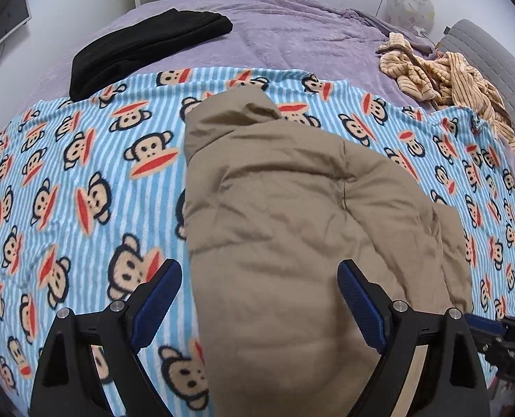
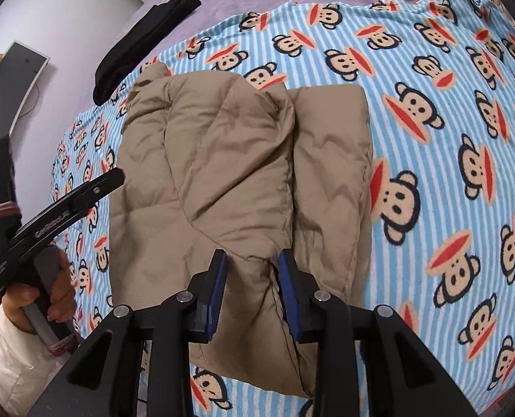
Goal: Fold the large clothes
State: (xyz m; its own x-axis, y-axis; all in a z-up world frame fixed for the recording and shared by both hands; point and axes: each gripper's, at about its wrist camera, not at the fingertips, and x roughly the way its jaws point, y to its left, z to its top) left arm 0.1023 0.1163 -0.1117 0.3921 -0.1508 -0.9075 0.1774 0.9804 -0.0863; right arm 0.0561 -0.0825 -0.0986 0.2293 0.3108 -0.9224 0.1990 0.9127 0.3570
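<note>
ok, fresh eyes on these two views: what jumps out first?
The tan puffer jacket, folded into a bundle mid-bed, on a loud blue striped monkey blanket. The right tool pinches a ridge of the jacket's near edge; the left tool is open above it. Behind lie a black garment and a crumpled striped one.

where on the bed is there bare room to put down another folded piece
Open monkey blanket left of the tan jacket, and right of it too. Bare purple cover between the black garment and striped heap. The far right corner is crowded.
</note>
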